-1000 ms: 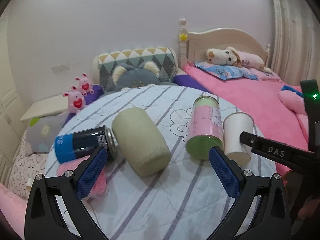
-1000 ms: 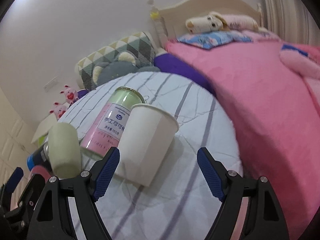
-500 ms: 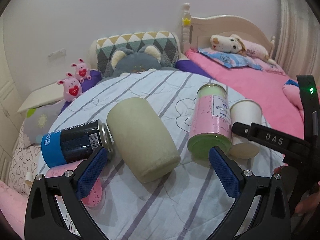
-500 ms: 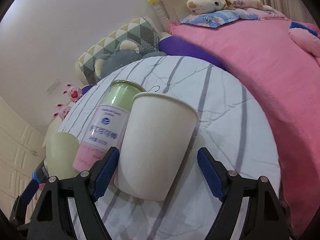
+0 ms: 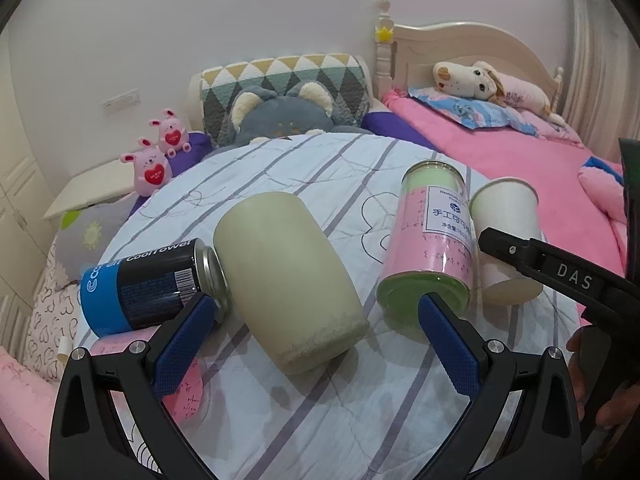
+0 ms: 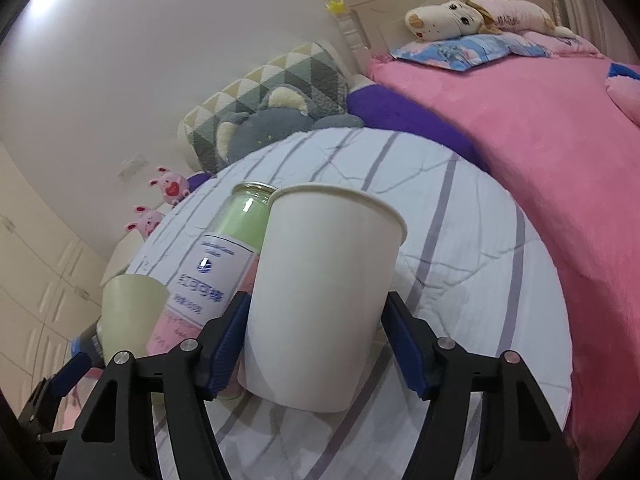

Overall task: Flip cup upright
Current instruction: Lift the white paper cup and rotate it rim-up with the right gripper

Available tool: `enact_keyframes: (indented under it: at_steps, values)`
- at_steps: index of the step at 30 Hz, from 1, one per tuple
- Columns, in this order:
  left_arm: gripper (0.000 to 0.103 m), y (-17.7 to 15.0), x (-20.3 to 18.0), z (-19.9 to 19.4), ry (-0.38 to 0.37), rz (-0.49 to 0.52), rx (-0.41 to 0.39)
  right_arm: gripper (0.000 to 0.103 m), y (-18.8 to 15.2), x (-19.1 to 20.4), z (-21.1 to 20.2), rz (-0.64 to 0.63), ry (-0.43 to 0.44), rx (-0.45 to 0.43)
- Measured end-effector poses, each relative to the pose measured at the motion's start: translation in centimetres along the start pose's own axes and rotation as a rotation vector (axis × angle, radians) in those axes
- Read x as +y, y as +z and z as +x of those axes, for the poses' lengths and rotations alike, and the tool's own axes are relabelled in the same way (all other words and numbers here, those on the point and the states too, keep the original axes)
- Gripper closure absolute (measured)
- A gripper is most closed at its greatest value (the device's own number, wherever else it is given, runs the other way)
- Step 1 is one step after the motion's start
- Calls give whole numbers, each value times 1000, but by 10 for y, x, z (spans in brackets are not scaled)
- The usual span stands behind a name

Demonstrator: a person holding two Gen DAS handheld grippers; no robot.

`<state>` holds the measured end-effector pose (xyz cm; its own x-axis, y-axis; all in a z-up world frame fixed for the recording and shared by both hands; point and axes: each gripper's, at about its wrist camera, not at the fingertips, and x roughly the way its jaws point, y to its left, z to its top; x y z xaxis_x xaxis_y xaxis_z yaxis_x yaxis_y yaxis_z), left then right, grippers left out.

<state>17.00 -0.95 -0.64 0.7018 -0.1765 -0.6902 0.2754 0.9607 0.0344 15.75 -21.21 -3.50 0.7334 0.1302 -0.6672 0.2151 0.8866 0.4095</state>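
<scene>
The round table under a white quilted cloth with grey-purple stripes carries the whole scene, and on it the pale green cylindrical cup with a rough rim lies on its side, just beside a black-and-blue drink can, also toppled. In the left wrist view both have grown larger over the last second, so the left gripper has come in low toward them; its blue-padded jaws stand spread with nothing between them, the green cup lying just ahead of the gap. Next in size, the pink-and-green labelled jar lies touching the white paper cup, which also lies on its side, mouth away from the right gripper. That gripper has closed in: a second ago the paper cup sat ahead of the pads, and now its body fills the gap, pads at or very near its walls. Whether they press yet I cannot tell. The flip itself seems not yet begun; the grasp looks about to seat.
</scene>
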Motion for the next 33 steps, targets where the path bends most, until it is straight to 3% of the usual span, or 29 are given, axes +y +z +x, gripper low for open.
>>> enact_keyframes:
  at_steps: [17,25,33]
  values:
    - [0,-25,6,-39,37,-59,-26,36,-13,9,-47,-94,31,-10]
    - [0,-53,22,-61,66,-104,-43,36,-37,26,-70,-197,31,17]
    - [0,-87,46,-64,53,-188,0,36,-64,48,-84,-314,10,54]
